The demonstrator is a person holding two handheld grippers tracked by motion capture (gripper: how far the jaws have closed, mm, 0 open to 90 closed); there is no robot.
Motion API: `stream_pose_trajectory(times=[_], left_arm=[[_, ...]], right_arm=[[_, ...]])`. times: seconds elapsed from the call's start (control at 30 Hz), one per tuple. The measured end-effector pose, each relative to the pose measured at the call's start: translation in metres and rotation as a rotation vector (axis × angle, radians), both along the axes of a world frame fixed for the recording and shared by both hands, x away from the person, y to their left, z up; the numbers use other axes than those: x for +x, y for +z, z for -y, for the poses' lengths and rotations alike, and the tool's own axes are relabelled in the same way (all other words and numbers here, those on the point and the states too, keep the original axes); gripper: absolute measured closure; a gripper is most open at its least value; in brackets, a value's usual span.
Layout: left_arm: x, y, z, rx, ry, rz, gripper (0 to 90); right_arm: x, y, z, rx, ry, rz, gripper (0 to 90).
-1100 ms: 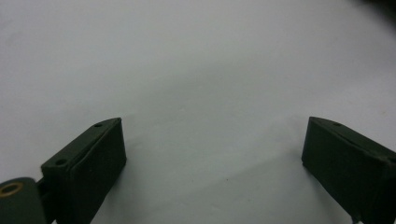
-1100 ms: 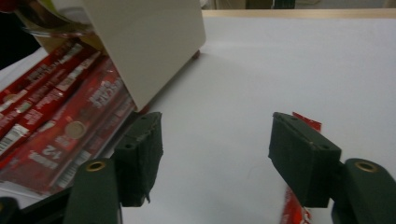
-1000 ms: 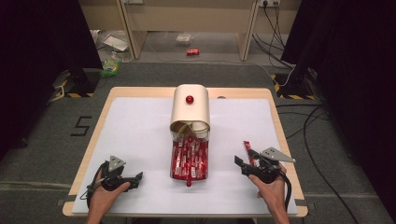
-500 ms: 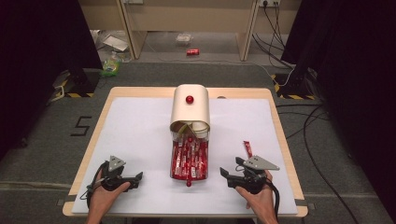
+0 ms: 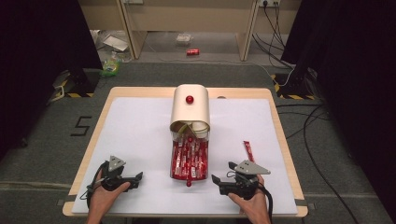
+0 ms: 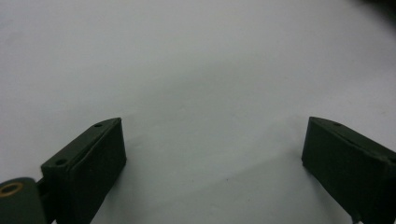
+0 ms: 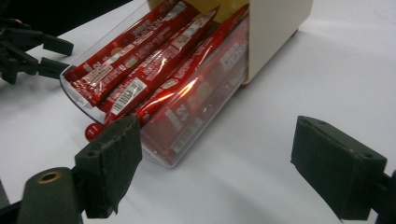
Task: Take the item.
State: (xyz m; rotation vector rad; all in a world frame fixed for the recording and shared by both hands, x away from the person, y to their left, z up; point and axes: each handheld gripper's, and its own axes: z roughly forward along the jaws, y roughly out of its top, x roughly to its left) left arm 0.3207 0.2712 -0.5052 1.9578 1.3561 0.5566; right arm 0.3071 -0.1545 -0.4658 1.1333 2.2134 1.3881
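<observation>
- The left gripper point(image 5: 133, 177) rests on the white mat point(image 5: 140, 135) near the table's front left corner. Its jaws stand wide apart with only bare mat between them, as the left gripper view point(image 6: 212, 154) shows. It lies well apart from the drawer, with open mat all the way across to it.
- The clear drawer point(image 5: 189, 161) is pulled out toward the person from the cream box point(image 5: 190, 109) at the middle of the table, and is packed with red sachets point(image 5: 187, 156). A small red knob point(image 5: 188, 183) sits at its front edge.
- The right gripper point(image 5: 219, 181) lies near the front edge, just right of the drawer's front corner, pointing toward it. Its jaws have just been opening and now stand wide, holding nothing. In the right gripper view point(image 7: 215, 144) the drawer's corner point(image 7: 163, 140) sits just ahead of the left jaw, not between the pads.
- One loose red sachet point(image 5: 248, 150) lies on the mat to the right of the drawer, beyond the right gripper, with bare mat around it to the right edge.
</observation>
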Motion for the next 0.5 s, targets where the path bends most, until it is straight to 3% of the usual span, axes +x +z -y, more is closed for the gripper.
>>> stream_pose_trajectory(times=[0.5], left_arm=[[0.0,0.0,0.0,0.0,0.0,0.0,5.5]], right_arm=[[-0.011,-0.005,-0.014,-0.002,0.048,-0.005,16.1]])
